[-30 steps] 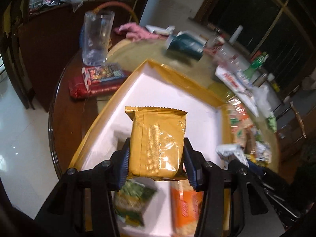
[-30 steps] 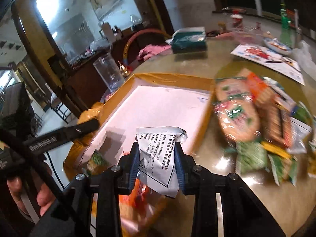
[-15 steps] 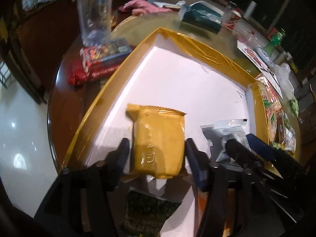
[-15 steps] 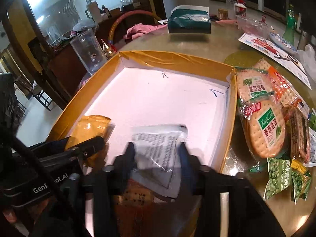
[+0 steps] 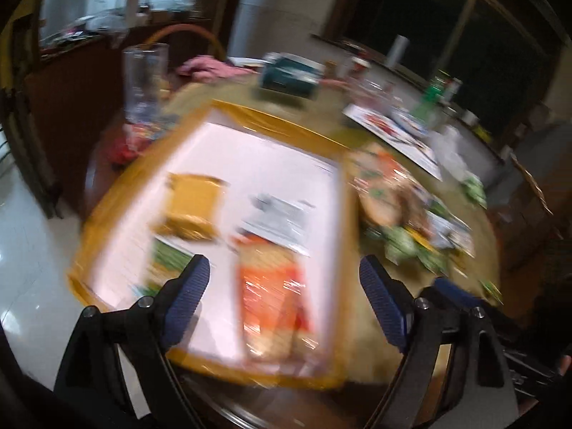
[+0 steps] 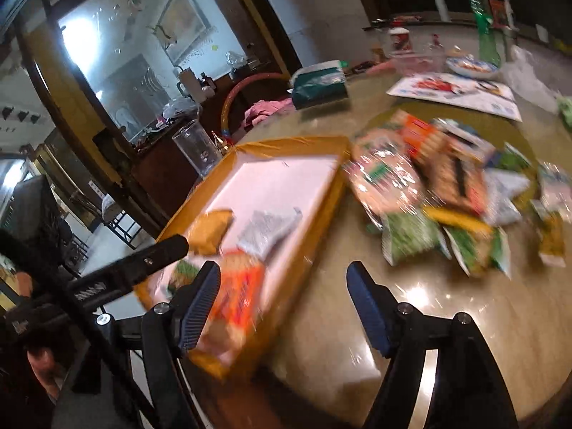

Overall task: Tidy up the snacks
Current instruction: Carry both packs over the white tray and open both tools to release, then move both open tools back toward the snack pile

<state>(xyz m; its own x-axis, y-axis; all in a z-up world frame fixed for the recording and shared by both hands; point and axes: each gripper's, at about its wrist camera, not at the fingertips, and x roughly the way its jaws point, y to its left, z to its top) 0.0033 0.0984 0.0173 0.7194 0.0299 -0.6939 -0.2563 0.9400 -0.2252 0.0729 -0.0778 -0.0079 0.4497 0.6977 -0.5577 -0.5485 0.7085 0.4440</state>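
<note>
A yellow snack packet (image 5: 193, 211) and a grey-white packet (image 5: 277, 218) lie side by side on the white floor of a shallow yellow-rimmed tray (image 5: 275, 125), beyond an orange packet (image 5: 273, 293) and a green one (image 5: 166, 259). The left gripper (image 5: 286, 295) hangs above the tray's near edge, jaws wide apart and holding nothing. The right gripper (image 6: 282, 307) hangs above the tray's corner and the round table (image 6: 464, 321), jaws likewise spread and bare. A heap of loose snacks (image 6: 447, 193) lies right of the tray. Both views are motion-blurred; labels are unreadable.
</note>
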